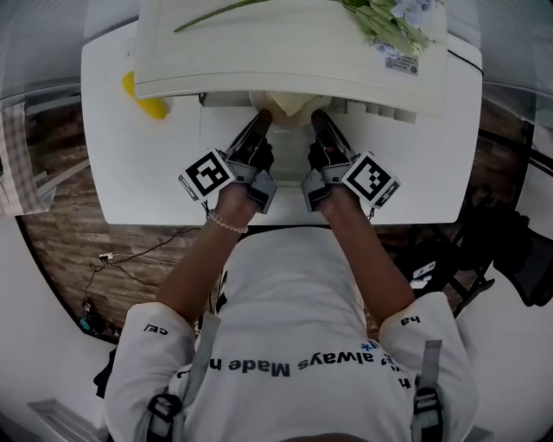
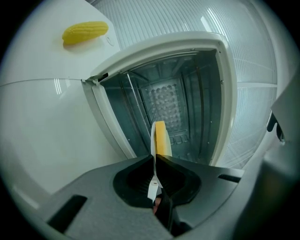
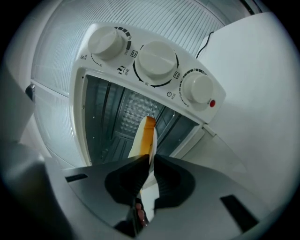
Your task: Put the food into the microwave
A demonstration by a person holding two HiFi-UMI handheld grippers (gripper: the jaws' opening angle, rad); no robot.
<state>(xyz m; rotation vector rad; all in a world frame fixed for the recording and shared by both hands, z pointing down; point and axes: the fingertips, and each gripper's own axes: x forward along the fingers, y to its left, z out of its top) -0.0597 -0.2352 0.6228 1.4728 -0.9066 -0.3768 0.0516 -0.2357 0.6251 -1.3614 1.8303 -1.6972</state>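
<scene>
From overhead, the person stands at a white table [image 1: 138,164] with both claws reaching to the mouth of the white microwave [image 1: 285,43]. The left gripper [image 1: 259,116] and right gripper [image 1: 318,116] each hold one side of a plate [image 1: 285,116] right at the opening. Flowers [image 1: 389,22] lie on the microwave's top, and a corn cob [image 1: 145,97] sits on the table to its left. In the left gripper view, the left gripper [image 2: 154,157] is clamped on the plate's thin rim [image 2: 153,140], with yellow food [image 2: 160,138] on it in front of the open cavity [image 2: 164,98]. In the right gripper view, the right gripper [image 3: 149,157] pinches the other rim, and the food [image 3: 147,133] points inside below three knobs [image 3: 157,58].
</scene>
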